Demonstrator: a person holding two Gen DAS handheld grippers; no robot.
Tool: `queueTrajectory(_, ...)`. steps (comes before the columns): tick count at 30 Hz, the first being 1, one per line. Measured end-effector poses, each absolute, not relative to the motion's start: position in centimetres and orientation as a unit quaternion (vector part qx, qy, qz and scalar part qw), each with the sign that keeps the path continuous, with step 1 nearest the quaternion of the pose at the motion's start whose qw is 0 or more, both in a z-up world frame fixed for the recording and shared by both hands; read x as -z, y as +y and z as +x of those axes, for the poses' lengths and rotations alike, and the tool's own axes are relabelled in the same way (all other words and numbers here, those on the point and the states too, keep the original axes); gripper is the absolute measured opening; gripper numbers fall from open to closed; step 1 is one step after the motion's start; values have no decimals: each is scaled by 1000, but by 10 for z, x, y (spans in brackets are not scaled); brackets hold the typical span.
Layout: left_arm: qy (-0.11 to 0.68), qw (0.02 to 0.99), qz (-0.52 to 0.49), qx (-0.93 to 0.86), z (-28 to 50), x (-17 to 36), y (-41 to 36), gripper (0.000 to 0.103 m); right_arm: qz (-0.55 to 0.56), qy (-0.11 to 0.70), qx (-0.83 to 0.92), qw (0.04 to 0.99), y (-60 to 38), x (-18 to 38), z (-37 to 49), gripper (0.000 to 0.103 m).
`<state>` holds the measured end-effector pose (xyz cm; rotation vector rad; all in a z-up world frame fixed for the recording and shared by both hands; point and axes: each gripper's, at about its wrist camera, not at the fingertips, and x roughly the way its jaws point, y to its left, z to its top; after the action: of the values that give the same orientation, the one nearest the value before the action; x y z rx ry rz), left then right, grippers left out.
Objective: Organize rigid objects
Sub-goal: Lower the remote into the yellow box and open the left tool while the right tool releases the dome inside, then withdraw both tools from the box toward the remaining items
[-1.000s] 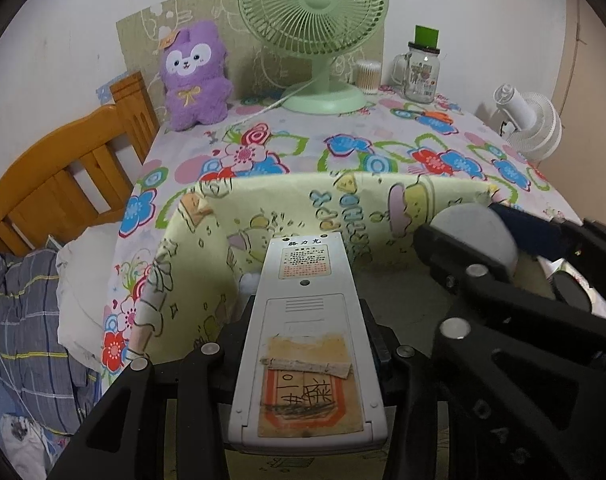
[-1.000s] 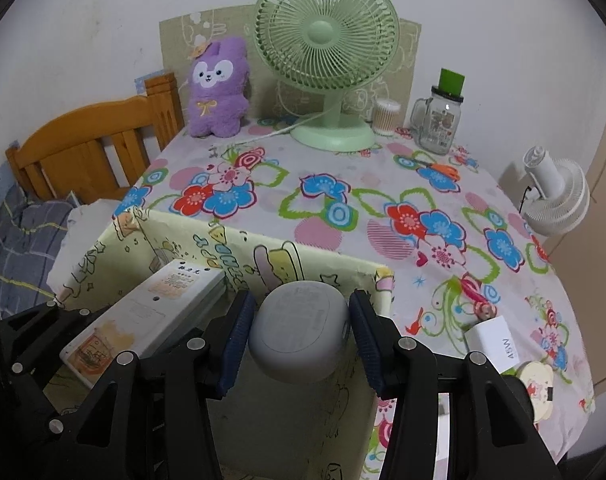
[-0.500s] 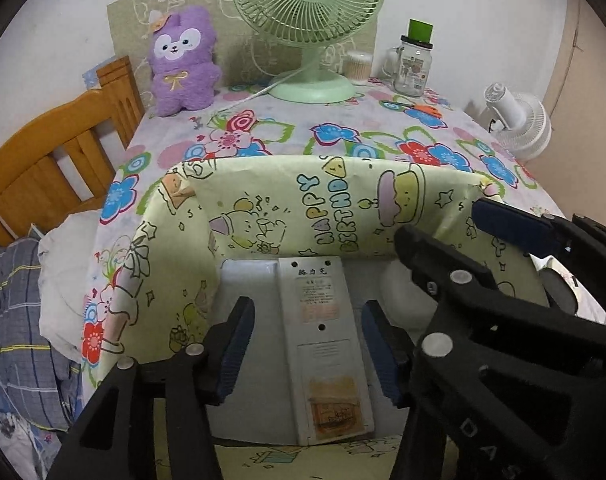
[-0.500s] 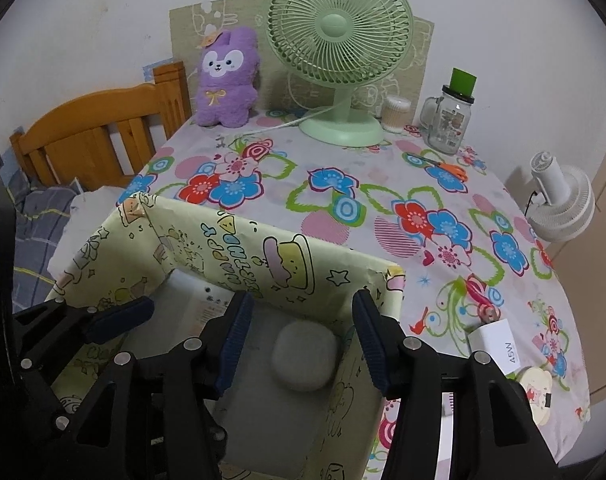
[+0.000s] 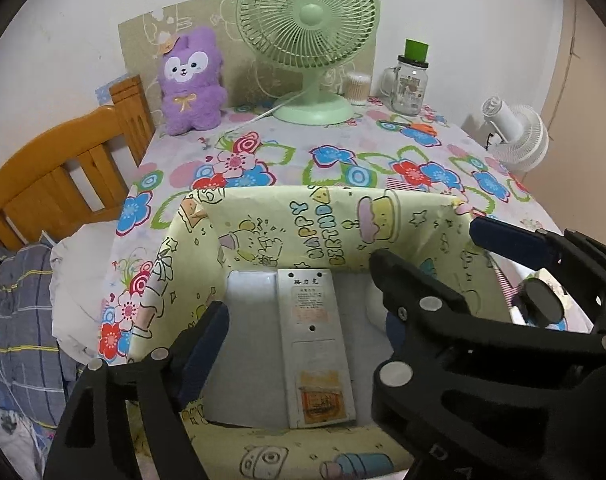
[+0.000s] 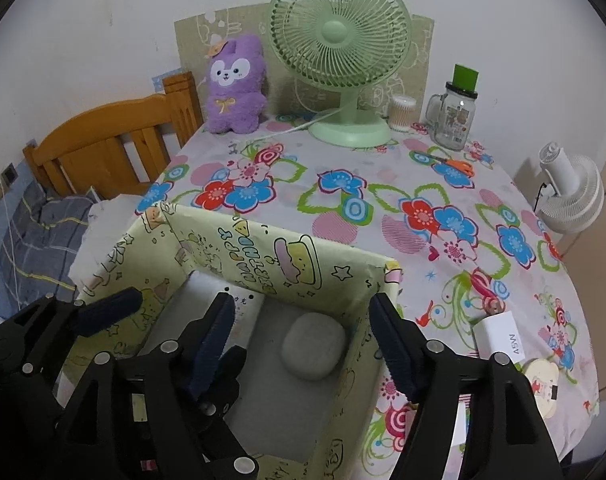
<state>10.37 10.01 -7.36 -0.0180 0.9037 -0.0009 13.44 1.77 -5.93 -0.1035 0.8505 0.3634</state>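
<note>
Both my grippers sit above the yellow "Happy Birthday" box [image 6: 287, 256], both spread wide, nothing gripped. My left gripper [image 5: 299, 344] straddles the white remote [image 5: 313, 344], which lies face down, flat on the box floor, long axis running toward the far wall and its far end nearly at that wall; neither finger touches it. My right gripper [image 6: 303, 344] hangs over the grey rounded case [image 6: 313, 346], which rests on the box floor near the right wall, apart from the remote on its left. In the left view my right gripper's fingers [image 5: 507, 236] cross over the box's right wall, so that side is crowded. The box sits at the table's near left corner; its left wall runs close to the table's left edge, with the wooden bed frame [image 6: 115, 148] and bedding beyond. Open floral tablecloth [image 6: 383, 216] stretches from the box's far wall to the back row. Count: 1 box, 2 items in it. Back row: 1 purple plush [image 6: 233, 84], 1 green desk fan [image 6: 339, 52], 1 cotton swab tub [image 6: 402, 113], 1 glass jar mug [image 6: 455, 114], 1 pair of orange scissors [image 6: 451, 164] just in front of the mug. Near right edge: 1 white charger [image 6: 499, 334] and 1 round cartoon item [image 6: 541, 384], close together. 1 white clip fan [image 6: 571, 188] sits off the table's right side.
</note>
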Motion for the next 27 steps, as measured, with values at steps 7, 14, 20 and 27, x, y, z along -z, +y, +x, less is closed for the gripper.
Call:
queueTrajectory(7,427,904,1,-4,97,62,90,84,-48,396,-163,903,7,48,126,84)
queueTrajectory(14,415,910,9,-3,89,52,77,85,-40,384,-157,909,-7,37,117,85)
queueTrajectory(20,406,914,15,-1,83,44,63,85,-38,375,-146,915,-20,29,110,89)
queueTrajectory(27,396,918,17,0,76,34,49,85,-34,365,-142,920,-36,20,102,90)
